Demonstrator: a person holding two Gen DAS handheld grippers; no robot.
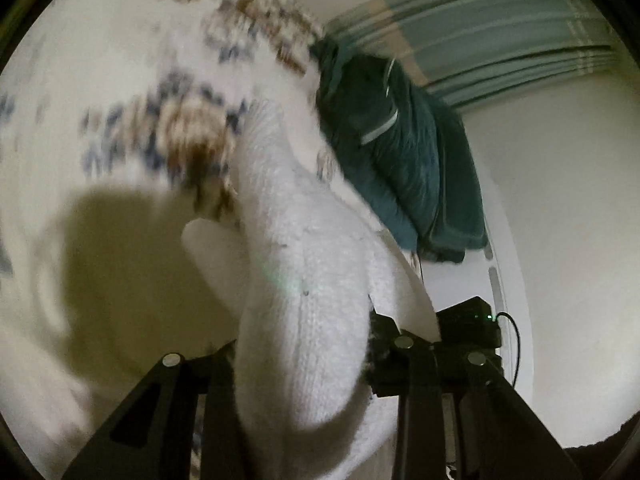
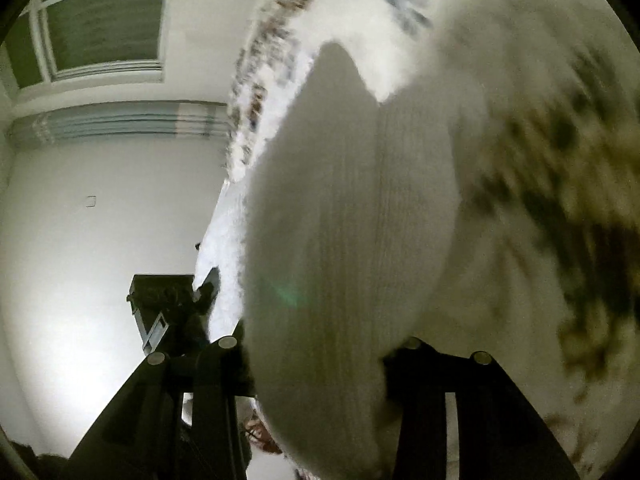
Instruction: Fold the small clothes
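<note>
A white knitted sweater (image 1: 296, 264) with a brown and blue pattern fills the left wrist view. My left gripper (image 1: 304, 356) is shut on a thick white fold of it and holds it up in the air. The same sweater (image 2: 348, 240) fills the right wrist view. My right gripper (image 2: 320, 348) is shut on another white fold of it. The fingertips of both grippers are hidden in the knit. The right gripper's black body (image 1: 468, 324) shows past the fold in the left wrist view. The left gripper's body (image 2: 168, 300) shows in the right wrist view.
A dark teal garment (image 1: 400, 152) hangs or lies behind the sweater in the left wrist view. A striped blue-grey curtain (image 1: 500, 24) and a white wall (image 1: 560, 200) are behind it. A window (image 2: 100, 20) and white wall (image 2: 100, 220) show in the right wrist view.
</note>
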